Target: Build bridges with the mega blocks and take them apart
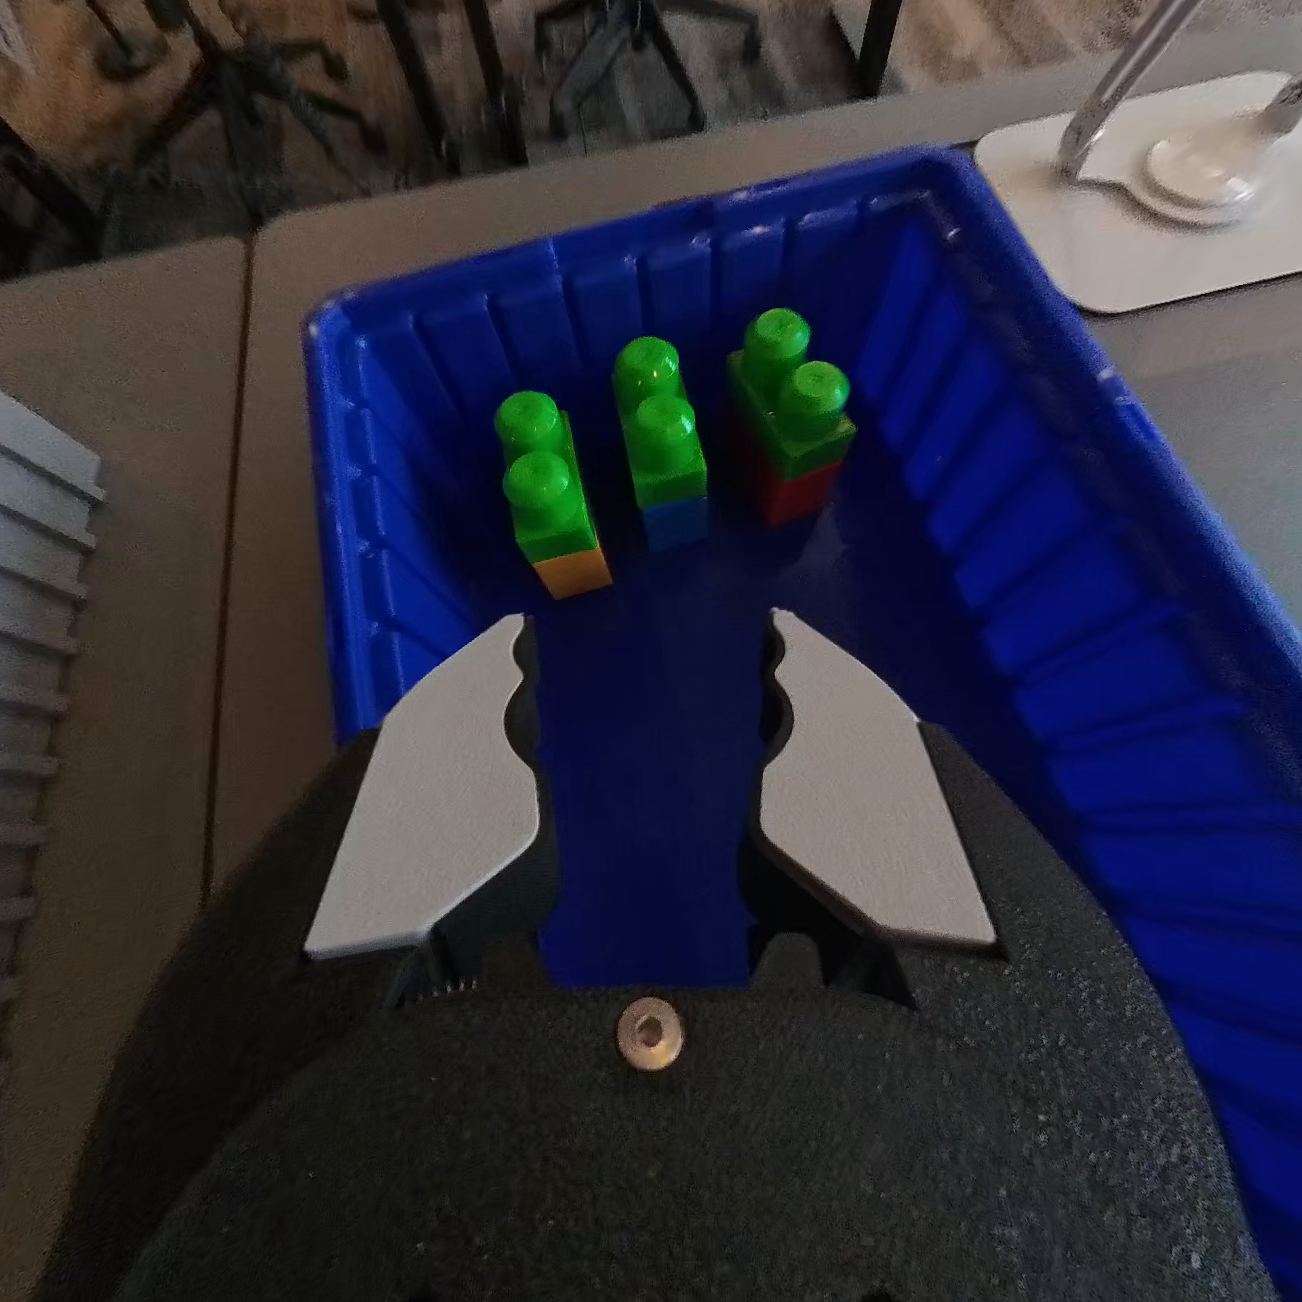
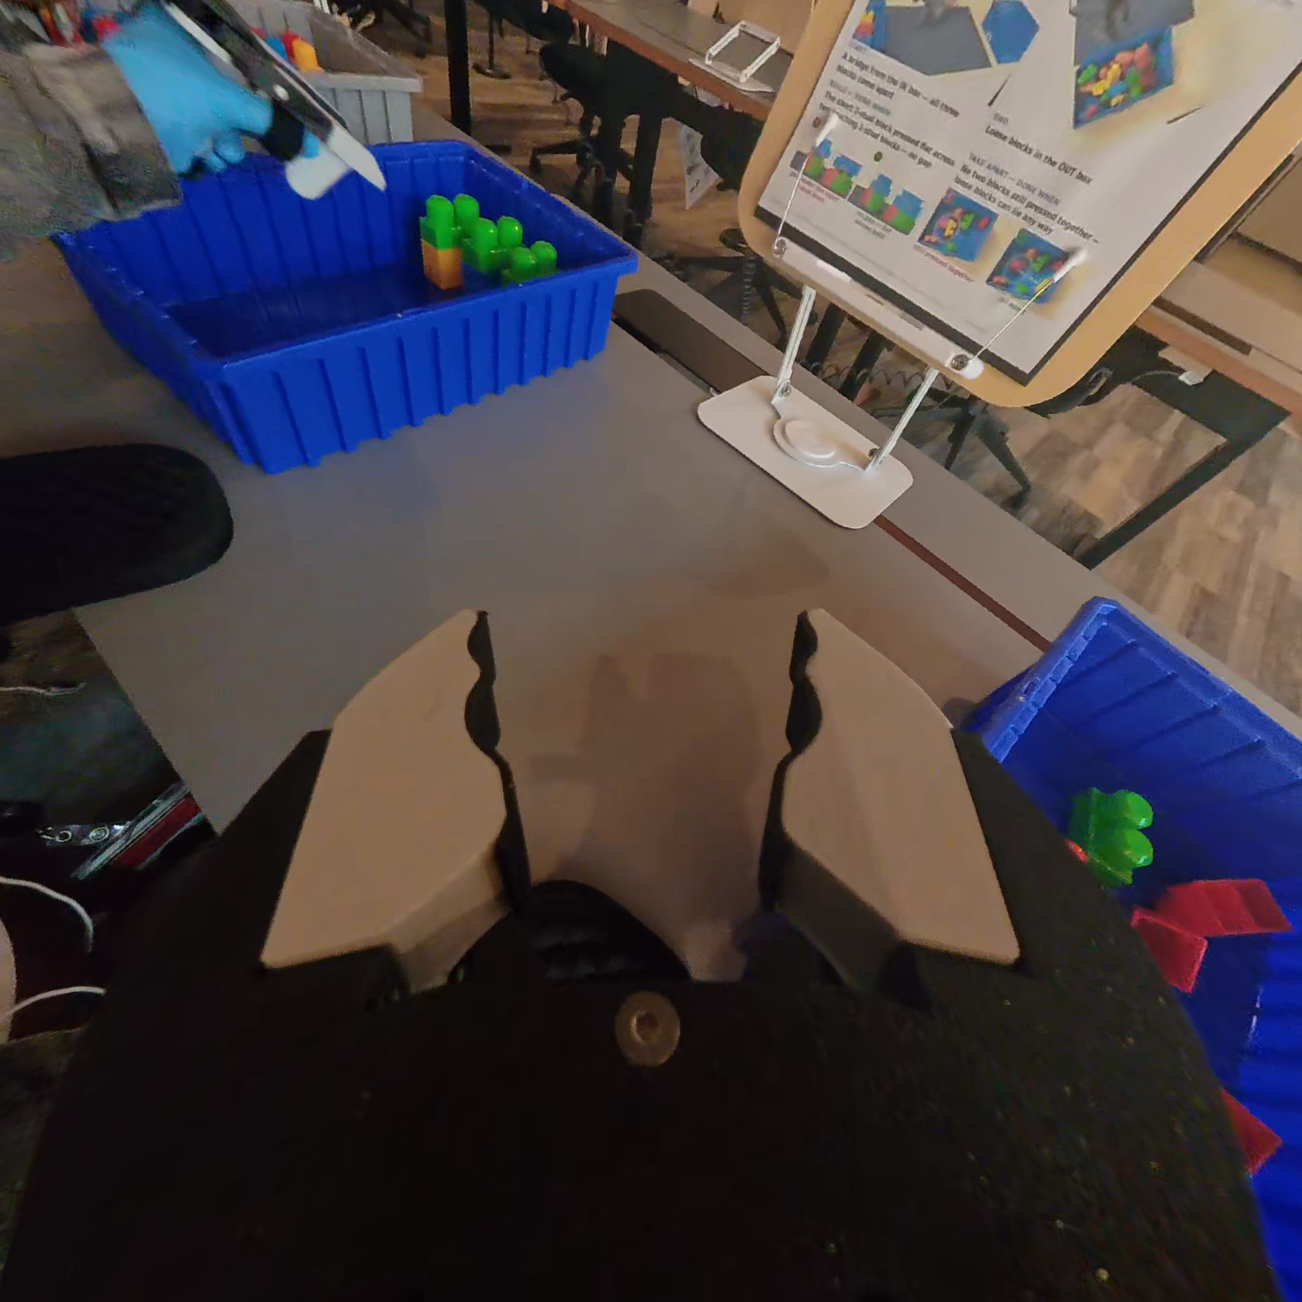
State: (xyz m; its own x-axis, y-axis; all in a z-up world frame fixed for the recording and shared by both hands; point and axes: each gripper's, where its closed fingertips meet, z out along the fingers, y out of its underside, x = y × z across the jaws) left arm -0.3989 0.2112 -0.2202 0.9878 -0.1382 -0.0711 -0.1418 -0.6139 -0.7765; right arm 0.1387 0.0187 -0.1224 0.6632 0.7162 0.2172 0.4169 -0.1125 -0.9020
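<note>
Above the blue bin point(image 1: 1057, 563), the left claw point(image 1: 648, 620) hangs wide and empty; a careless descent could topple the green-topped stacks point(image 1: 662, 437).

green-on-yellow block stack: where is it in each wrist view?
Left wrist view: green-on-yellow stack, leftmost of three stacks, just beyond the open left gripper.
Right wrist view: upper left, in the far blue bin, stack at the row's left end.
Shared landmark: white stand base.
</note>
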